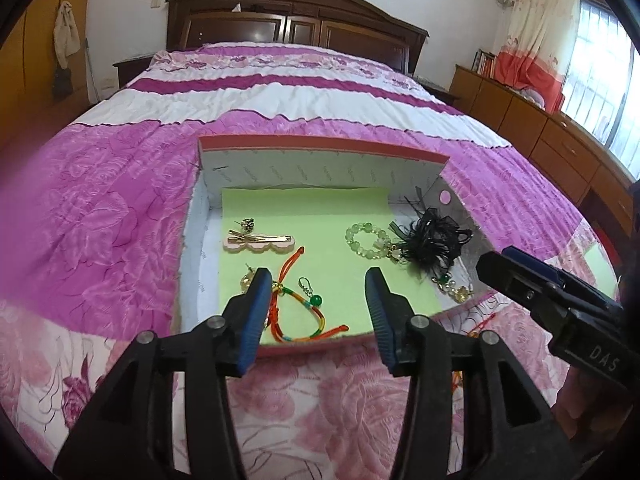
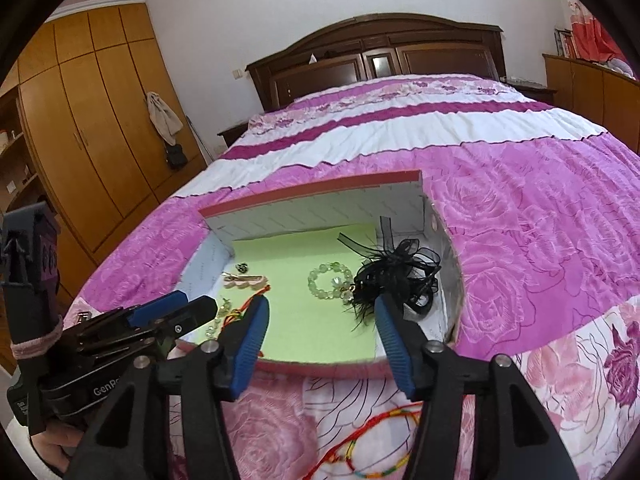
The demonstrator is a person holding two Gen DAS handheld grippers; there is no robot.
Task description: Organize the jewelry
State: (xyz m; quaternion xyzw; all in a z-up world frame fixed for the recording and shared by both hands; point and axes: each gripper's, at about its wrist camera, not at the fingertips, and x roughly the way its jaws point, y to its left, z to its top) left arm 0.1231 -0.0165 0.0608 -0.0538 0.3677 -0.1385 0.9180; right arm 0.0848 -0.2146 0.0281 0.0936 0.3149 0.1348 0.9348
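A shallow box (image 1: 320, 148) with a green liner (image 1: 304, 204) lies on the bed. Inside it are a pink hair clip (image 1: 260, 240), a stud earring (image 1: 249, 223), a green bead bracelet (image 1: 366, 238), a black ribbon hair piece (image 1: 434, 240), a multicolour cord bracelet (image 1: 308, 316) and a green drop earring (image 1: 314, 296). My left gripper (image 1: 318, 276) hovers open over the box's near edge, holding nothing. My right gripper (image 2: 322, 304) is open and bare too, near the black ribbon hair piece (image 2: 400, 272). A second cord bracelet (image 2: 372, 440) lies on the bedspread below it.
The pink floral bedspread (image 1: 100, 208) surrounds the box. A dark wooden headboard (image 1: 288, 20) stands at the far end, a wardrobe (image 2: 92, 120) on the left and low cabinets (image 1: 540, 132) under a window on the right. A person's hand (image 2: 52, 448) holds the left tool.
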